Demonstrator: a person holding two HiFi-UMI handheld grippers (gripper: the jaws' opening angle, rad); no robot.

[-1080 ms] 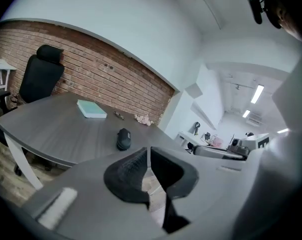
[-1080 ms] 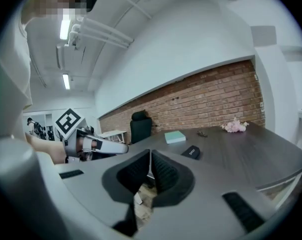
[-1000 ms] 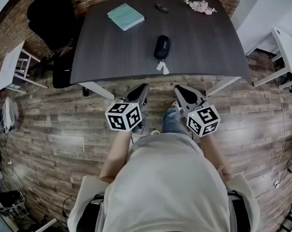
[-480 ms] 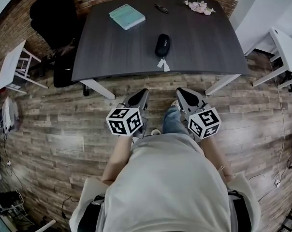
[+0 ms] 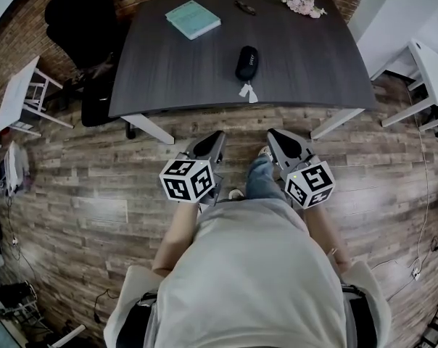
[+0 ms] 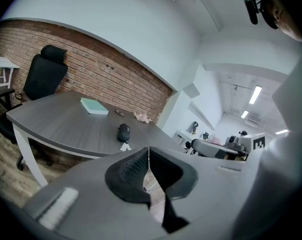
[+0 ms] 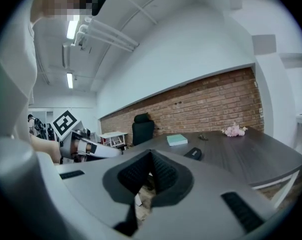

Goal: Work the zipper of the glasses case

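The black glasses case [image 5: 246, 63] lies on the dark grey table [image 5: 183, 78] near its front edge, with a white tag [image 5: 247, 91] at its near end. Both grippers hang over the wooden floor in front of the table, well short of the case. My left gripper [image 5: 217, 134] is shut with nothing between its jaws, and so is my right gripper [image 5: 271, 133]. The left gripper view shows the case [image 6: 123, 132] far beyond the shut left gripper [image 6: 149, 149]. In the right gripper view the case [image 7: 193, 153] lies past the shut right gripper [image 7: 151, 153].
A teal book [image 5: 193, 18], a small dark object [image 5: 244, 8] and pink flowers [image 5: 302, 6] lie at the table's far side. A black office chair [image 5: 77, 20] stands at its left end. White tables stand at the left [image 5: 16, 96] and the right [image 5: 429, 64].
Both grippers have drifted slightly down in the head view, a little farther from the table's edge. Their jaws stay shut and the case has not been touched.
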